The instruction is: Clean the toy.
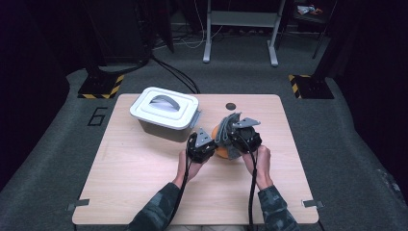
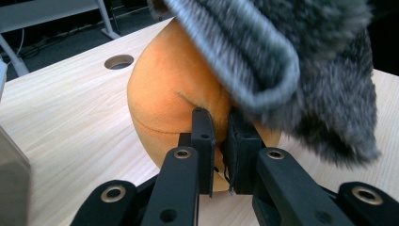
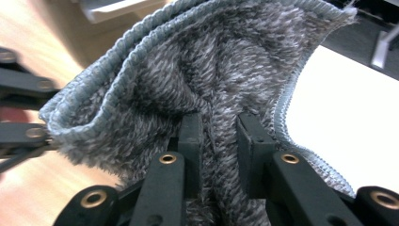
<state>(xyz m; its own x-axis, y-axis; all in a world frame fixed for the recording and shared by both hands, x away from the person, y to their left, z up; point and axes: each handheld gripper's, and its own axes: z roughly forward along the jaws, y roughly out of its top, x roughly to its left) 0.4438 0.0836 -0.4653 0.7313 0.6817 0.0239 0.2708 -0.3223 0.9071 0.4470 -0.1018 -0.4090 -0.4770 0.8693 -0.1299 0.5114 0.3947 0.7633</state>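
A soft orange ball-like toy [image 1: 222,153] [image 2: 164,94] rests at the table's middle. Its skin is pinched between the jaws of my left gripper [image 1: 210,143] [image 2: 221,120], which is shut on a small fold low on its side. A fuzzy grey cloth [image 1: 230,120] [image 2: 306,61] [image 3: 197,61] with a pale stitched edge drapes over the toy's top. My right gripper [image 1: 232,132] [image 3: 220,123] is shut on a bunched ridge of that cloth and holds it up above the toy. Both hands sit close together, on either side of the toy.
A white lidded bin [image 1: 166,109] with a grey handle stands just left of and behind the grippers; its corner shows at the left gripper view's edge [image 2: 11,174]. A round cable hole [image 1: 231,106] [image 2: 119,61] lies behind the toy in the wooden table [image 1: 144,173].
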